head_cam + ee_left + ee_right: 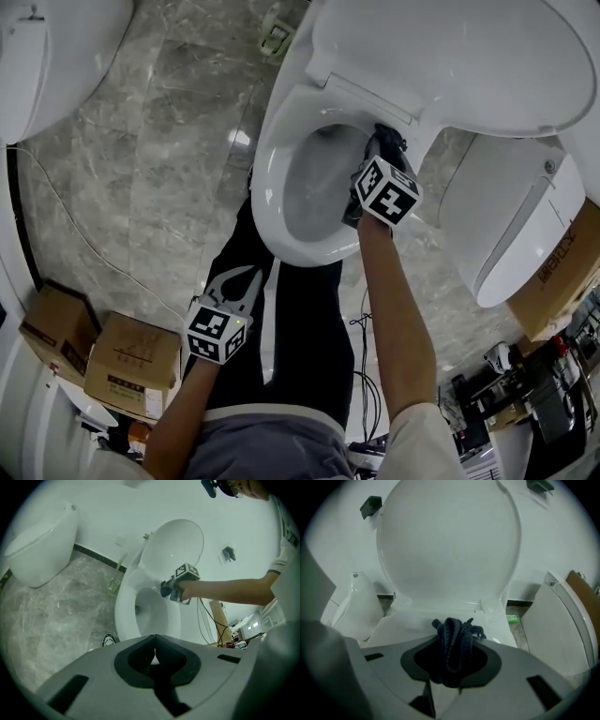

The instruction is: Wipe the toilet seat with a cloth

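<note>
One big white ceramic toilet (272,169) sits right ahead of the right gripper (379,150), its oval white lid (450,56) upright just beyond the jaws. That gripper is clamped on a bunched dark blue cloth (452,639), down at the rim's back edge beside the hinge. The left gripper (154,649) hangs well short of the bowl, jaws pinched together, nothing between them.
</note>
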